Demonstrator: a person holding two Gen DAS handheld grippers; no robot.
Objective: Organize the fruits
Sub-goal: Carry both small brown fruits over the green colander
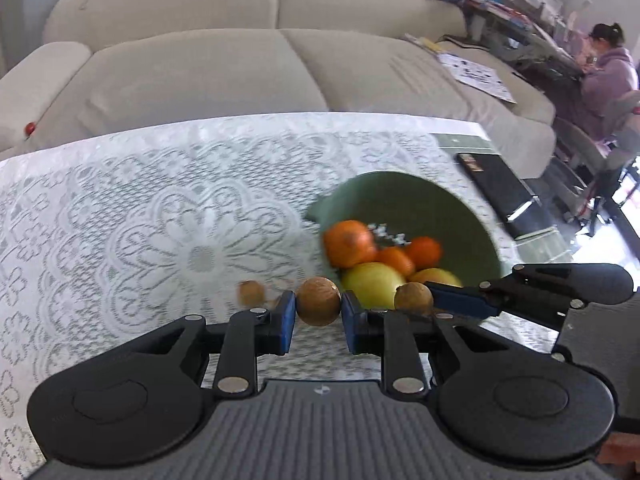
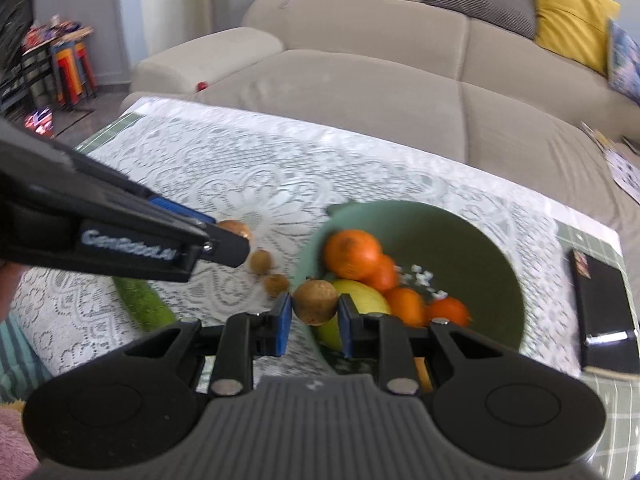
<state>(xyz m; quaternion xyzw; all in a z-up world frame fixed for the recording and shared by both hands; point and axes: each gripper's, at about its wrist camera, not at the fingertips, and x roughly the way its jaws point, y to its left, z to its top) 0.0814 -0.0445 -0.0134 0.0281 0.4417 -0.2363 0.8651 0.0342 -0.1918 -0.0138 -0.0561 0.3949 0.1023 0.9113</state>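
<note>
Each clamped on a brown fruit, the left gripper (image 1: pixel 318 307) and right gripper (image 2: pixel 314 307) carry theirs toward the bowl (image 2: pixel 460 232), where release comes next.

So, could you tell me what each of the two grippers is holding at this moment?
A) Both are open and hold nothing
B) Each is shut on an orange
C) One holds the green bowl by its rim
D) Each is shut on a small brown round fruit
D: the left gripper pinches one brown fruit between its blue pads, and the right gripper pinches another brown fruit; the oranges lie in the green bowl.
</note>
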